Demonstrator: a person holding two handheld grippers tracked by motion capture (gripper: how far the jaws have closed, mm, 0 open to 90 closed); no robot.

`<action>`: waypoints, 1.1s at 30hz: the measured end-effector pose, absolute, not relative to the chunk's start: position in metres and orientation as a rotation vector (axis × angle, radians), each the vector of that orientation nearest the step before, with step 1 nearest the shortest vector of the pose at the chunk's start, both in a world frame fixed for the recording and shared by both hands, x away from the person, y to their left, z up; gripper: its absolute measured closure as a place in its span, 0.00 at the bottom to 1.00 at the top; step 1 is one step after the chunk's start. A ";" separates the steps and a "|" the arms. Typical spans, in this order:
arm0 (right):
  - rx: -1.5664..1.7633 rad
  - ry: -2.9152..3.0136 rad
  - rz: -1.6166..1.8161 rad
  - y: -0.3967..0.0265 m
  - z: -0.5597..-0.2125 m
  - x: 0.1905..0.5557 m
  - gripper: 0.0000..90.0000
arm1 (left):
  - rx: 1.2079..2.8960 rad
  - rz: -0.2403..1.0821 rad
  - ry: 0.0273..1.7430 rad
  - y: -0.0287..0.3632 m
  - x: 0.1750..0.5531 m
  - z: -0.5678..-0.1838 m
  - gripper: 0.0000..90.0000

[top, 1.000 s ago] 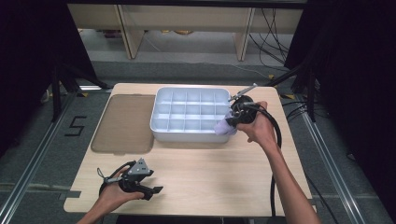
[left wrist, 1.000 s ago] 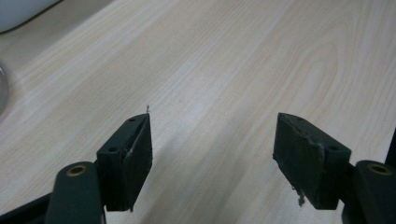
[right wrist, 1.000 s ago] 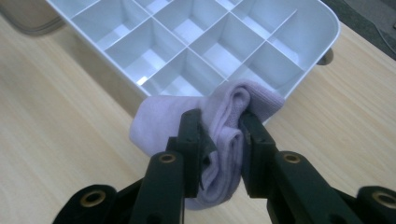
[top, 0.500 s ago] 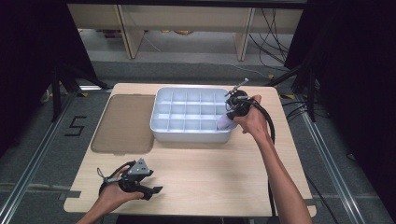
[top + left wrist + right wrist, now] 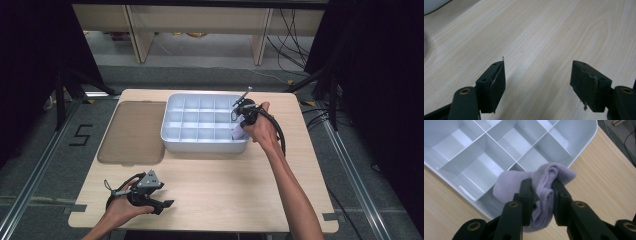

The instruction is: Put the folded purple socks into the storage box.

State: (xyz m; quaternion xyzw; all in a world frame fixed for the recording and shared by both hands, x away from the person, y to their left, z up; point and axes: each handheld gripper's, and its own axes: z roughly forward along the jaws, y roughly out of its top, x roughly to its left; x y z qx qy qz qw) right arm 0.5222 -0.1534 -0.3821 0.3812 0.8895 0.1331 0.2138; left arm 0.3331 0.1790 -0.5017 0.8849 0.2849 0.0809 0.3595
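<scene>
A white divided tray [image 5: 172, 134] [image 5: 584, 143] stands in the middle of the wooden table. My right gripper [image 5: 242, 126] [image 5: 541, 186] is shut on a rolled pale purple sock [image 5: 540, 182] [image 5: 240, 133], which hangs over the tray's near right corner compartment. The sock bulges out past both jaws. Near the table's front left edge my left gripper [image 5: 162, 204] [image 5: 537, 77] rests low over bare wood, open, with nothing between its jaws.
A flat brown lid [image 5: 132, 132] lies on the table left of the tray. The tray's compartments look bare. Bare wood spreads between the tray and the front edge. Cables and shelf legs stand on the floor behind the table.
My right gripper has carried the sock away from me and lower, from beside the tray's right edge to over its corner compartment. The left gripper has stayed put.
</scene>
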 end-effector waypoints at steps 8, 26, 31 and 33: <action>0.985 2.472 0.252 -0.141 -0.394 0.529 0.82 | 2.288 0.203 0.740 0.179 0.332 -0.503 0.31; 0.992 2.521 0.256 -0.138 -0.424 0.532 0.80 | 2.297 0.203 0.734 0.177 0.332 -0.504 0.31; 1.055 2.521 0.361 -0.143 -0.421 0.531 0.66 | 2.293 0.197 0.743 0.177 0.332 -0.504 0.31; 1.077 2.501 0.420 -0.146 -0.412 0.530 0.67 | 2.302 0.203 0.724 0.177 0.332 -0.504 0.31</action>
